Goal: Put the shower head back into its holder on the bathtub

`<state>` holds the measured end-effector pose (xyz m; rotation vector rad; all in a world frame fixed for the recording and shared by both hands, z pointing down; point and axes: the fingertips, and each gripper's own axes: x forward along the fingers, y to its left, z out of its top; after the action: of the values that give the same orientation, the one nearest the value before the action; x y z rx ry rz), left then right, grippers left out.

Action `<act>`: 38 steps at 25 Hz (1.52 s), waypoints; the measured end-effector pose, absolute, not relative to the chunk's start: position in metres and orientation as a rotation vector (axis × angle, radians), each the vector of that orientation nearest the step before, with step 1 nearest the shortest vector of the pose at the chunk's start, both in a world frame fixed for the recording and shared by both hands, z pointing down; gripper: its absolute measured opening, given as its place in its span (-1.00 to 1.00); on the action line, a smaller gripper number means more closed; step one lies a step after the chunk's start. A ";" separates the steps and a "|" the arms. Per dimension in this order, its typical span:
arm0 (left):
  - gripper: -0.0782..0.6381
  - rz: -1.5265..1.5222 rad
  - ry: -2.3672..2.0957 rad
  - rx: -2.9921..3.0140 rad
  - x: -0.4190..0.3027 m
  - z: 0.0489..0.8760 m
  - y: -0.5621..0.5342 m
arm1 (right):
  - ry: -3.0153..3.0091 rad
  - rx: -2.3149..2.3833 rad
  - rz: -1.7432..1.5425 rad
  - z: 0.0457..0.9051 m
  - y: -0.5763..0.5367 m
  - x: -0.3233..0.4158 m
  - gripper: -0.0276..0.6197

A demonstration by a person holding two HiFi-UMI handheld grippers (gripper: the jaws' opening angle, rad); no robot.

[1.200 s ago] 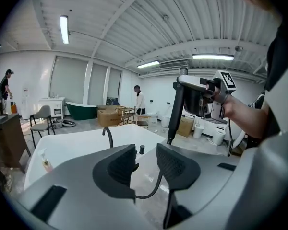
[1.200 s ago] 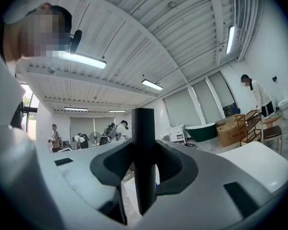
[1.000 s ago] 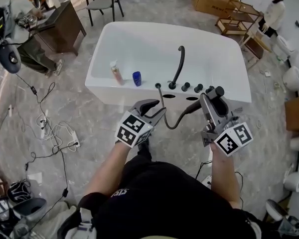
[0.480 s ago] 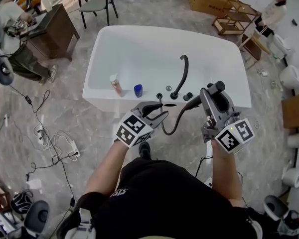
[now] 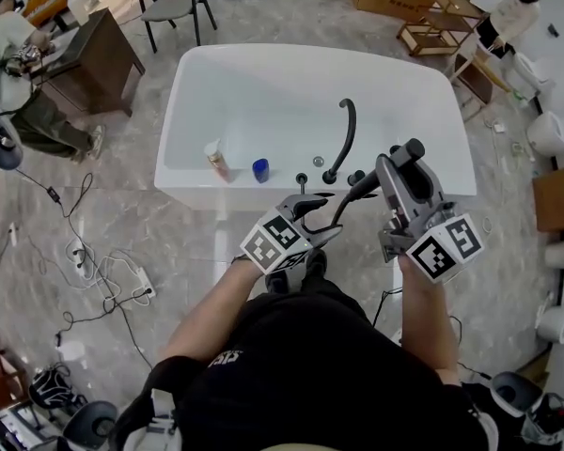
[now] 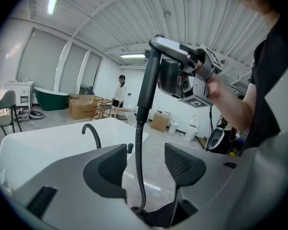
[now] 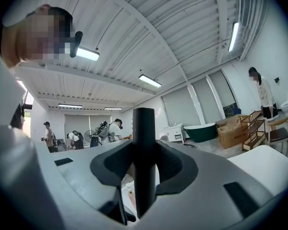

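The right gripper (image 5: pixel 398 169) has its jaws clamped on the black shower head (image 5: pixel 365 189), held just right of the faucet spout (image 5: pixel 344 137) above the bathtub's near rim (image 5: pixel 216 188); its long axis slants from the hose end by the spout's base up to the right. The left gripper (image 5: pixel 317 218), on the near side of the spout, has just been opening its jaws, and the hose (image 6: pixel 140 143) hangs loose between them, unpressed. The holder, which I cannot pick out, likely sits by the spout's base, so the right hand is placed to lower it, knobs (image 5: pixel 355 177) crowding close.
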<state>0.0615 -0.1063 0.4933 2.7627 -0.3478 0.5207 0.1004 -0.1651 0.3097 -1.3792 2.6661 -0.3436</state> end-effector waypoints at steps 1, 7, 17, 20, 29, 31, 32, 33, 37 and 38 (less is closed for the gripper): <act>-0.06 0.525 -0.346 2.753 0.065 0.499 -0.107 | 2.666 -1.374 -0.345 0.309 -0.166 0.099 -0.46; -0.07 0.551 -0.365 2.728 0.093 0.522 -0.113 | 2.673 -1.340 -0.353 0.303 -0.160 0.099 -0.46; -0.43 0.554 -0.379 2.695 0.105 0.540 -0.126 | 2.669 -1.344 -0.375 0.302 -0.157 0.107 -0.46; -0.56 0.534 -0.426 2.700 0.102 0.534 -0.135 | 2.668 -1.339 -0.366 0.300 -0.155 0.108 -0.46; -0.58 0.538 -0.575 2.803 0.071 0.483 -0.177 | 2.600 -1.299 -0.298 0.267 -0.147 0.117 -0.46; -0.58 0.540 -0.610 2.823 0.062 0.472 -0.186 | 2.599 -1.286 -0.277 0.260 -0.147 0.112 -0.46; -0.58 0.541 -0.626 2.832 0.057 0.467 -0.190 | 2.598 -1.282 -0.269 0.258 -0.146 0.110 -0.46; -0.58 0.543 -0.641 2.840 0.053 0.463 -0.193 | 2.597 -1.279 -0.264 0.256 -0.146 0.107 -0.46; -0.58 0.545 -0.675 2.861 0.038 0.451 -0.207 | 2.590 -1.280 -0.252 0.253 -0.145 0.099 -0.46; -0.58 0.544 -0.679 2.864 0.035 0.450 -0.210 | 2.590 -1.282 -0.249 0.253 -0.145 0.097 -0.46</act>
<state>0.0350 -0.2096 0.4495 2.8645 -0.6789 0.5444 0.0974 -0.1450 0.2528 -1.2824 2.5901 -0.2493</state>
